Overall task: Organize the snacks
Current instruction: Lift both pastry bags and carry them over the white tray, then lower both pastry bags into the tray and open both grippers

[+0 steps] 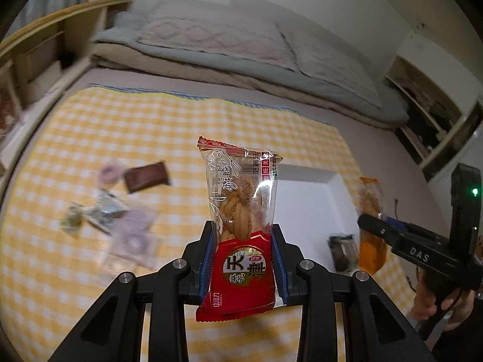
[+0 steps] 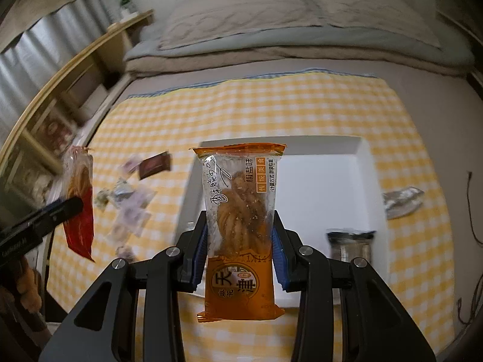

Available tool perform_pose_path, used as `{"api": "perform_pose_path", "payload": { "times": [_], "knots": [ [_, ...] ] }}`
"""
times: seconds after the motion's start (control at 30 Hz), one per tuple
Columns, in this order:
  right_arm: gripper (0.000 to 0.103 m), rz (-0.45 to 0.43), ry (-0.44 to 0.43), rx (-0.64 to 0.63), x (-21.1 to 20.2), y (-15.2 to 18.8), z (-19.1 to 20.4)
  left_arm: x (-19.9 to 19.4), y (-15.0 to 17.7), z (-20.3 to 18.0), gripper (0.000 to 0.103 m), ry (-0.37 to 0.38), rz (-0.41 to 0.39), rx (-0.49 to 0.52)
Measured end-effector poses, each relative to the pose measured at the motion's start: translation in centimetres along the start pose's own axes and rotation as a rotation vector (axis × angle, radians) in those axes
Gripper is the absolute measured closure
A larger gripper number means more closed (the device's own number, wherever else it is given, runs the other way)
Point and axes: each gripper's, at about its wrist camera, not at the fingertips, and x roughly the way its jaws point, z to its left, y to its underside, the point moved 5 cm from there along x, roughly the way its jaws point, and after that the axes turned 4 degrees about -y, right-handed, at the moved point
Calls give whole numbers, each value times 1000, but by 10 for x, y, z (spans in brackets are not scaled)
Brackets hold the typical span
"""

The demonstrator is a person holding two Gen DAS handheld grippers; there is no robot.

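1. Overhead, both grippers tilt steeply down toward the yellow checked cloth [image 2: 302,105] spread on the bed.
2. The left gripper [image 1: 244,259] is clenched on a red snack packet [image 1: 241,226]; its blue pads press the packet's two long sides near the lower half, and the clear top with the twisted pastry stands up beyond the fingertips.
3. The right gripper [image 2: 240,250] is likewise clamped on an orange snack packet [image 2: 241,226], held upright the same way, above the near edge of the white tray [image 2: 332,181].
4. A dark packet [image 2: 350,244] lies in the tray's near right corner.
5. Loose small snacks [image 1: 120,211], blurred, lie scattered on the cloth left of the tray.
6. A hand [image 1: 446,307] grips the right gripper's handle.
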Motion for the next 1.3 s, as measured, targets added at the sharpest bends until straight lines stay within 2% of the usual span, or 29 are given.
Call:
{"api": "perform_pose_path", "payload": {
  "times": [0.17,0.5,0.73,0.97,1.17,1.23,1.3],
  "knots": [
    [65,5,30,38,3,3,-30,40,2,-30,69,61,47,2],
    [65,63,60,62,26,21,-62,126,15,-77,69,167,158,-41],
    [65,97,65,92,43,29,-80,177,13,-83,69,180,201,-71],
    [65,137,50,130,64,33,-90,221,12,-82,68,148,246,-82],
    [65,171,46,143,82,36,-93,239,8,-92,58,109,261,-23],
    [65,179,48,140,87,36,-93,243,5,-96,46,103,260,2],
    [65,189,47,146,91,36,-93,242,6,-97,46,99,256,30]
  ]
}}
